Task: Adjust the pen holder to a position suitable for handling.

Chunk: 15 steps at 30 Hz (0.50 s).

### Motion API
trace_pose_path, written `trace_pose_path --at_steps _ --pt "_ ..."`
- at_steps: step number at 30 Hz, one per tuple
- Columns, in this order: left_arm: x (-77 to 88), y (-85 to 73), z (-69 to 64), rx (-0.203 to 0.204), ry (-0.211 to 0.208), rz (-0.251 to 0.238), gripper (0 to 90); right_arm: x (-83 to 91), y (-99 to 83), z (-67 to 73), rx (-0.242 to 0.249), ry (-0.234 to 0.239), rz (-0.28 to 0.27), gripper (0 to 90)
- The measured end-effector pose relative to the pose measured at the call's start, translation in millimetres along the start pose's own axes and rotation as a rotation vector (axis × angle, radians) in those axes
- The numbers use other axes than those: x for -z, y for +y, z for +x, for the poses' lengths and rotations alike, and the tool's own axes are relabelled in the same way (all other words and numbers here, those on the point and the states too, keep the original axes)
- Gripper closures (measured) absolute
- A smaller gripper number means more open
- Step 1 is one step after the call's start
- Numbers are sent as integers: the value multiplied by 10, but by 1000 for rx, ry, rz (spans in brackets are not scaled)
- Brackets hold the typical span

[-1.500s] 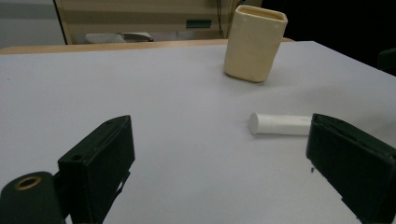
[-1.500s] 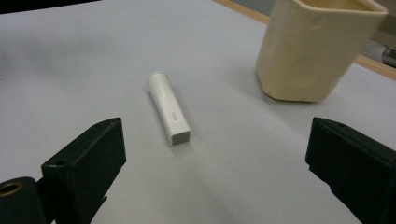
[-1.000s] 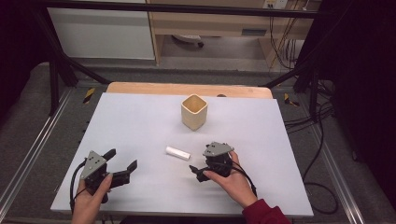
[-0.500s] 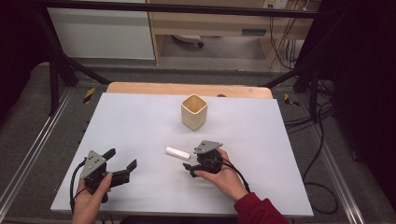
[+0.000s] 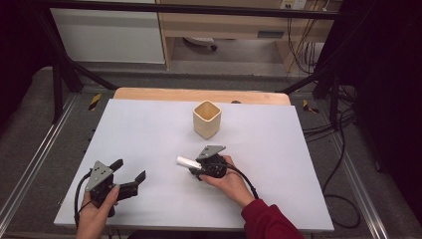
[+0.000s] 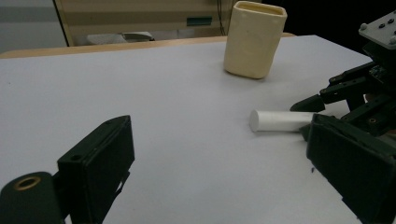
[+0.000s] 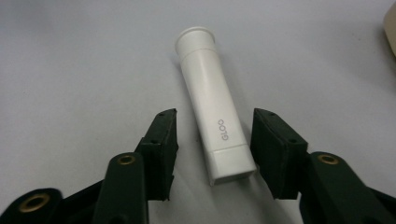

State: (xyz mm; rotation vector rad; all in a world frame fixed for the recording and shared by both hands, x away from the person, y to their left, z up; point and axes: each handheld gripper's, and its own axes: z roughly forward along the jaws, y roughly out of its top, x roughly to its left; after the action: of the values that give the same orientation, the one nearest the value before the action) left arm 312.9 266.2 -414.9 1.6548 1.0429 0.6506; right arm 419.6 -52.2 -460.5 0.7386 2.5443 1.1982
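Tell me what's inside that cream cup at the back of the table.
Nothing shows inside the cream cup. From above, its opening reveals bare inner walls; the bottom lies in shadow, so something small there could go unseen. The white glue stick lies outside it, on the table.

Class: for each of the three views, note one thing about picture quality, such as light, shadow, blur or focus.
High view: dim, dark surroundings, evenly lit pale table. Left gripper view: near black jaws soft, cream square cup fairly clear. Right gripper view: white glue tube sharp enough to read its lettering, faint shadow beside it, jaws on either side.
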Motion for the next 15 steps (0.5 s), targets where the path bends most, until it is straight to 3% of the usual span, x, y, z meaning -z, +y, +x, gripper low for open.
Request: trace_pose_path --at_steps 6,8,15 --pt "5 -6 2 2 1 3 78 7 6 31 41 21 4 697" --pt "5 -5 -2 2 -1 3 79 15 12 59 63 18 14 707" --pt "-10 -8 -20 -8 -8 7 79 50 18 65 43 31 33 712"
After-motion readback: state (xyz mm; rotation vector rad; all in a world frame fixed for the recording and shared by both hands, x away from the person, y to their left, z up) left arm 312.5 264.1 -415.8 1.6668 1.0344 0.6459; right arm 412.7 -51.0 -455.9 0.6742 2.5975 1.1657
